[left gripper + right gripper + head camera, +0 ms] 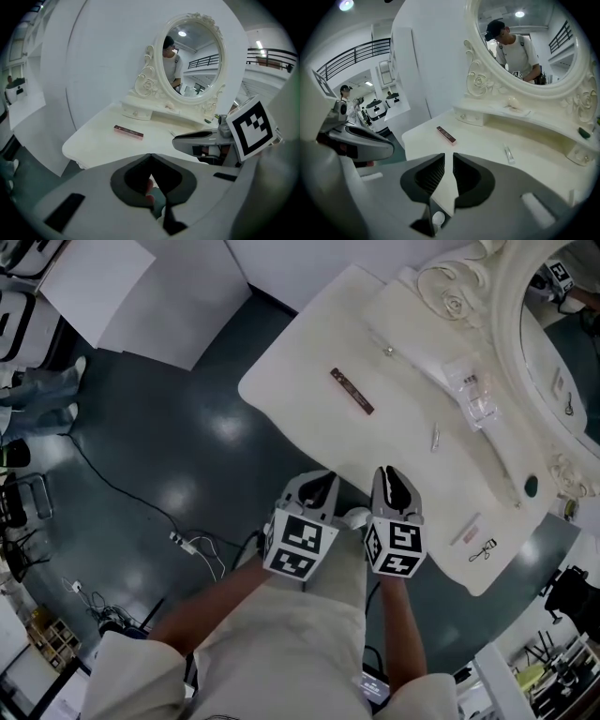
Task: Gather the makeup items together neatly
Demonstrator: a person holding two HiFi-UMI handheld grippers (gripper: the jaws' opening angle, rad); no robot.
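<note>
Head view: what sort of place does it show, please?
Probably a staged dressing corner inside a lab or studio: a white vanity table with an ornate oval mirror carries a slim brown makeup box, while loose cables lie on the dark floor.

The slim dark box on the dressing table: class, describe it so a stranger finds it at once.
Find the white dressing table with the oval mirror. On its bare top lies a long slim box, alone. It is the only dark, reddish-brown thing there; the nearest tube is pale and shorter.
</note>
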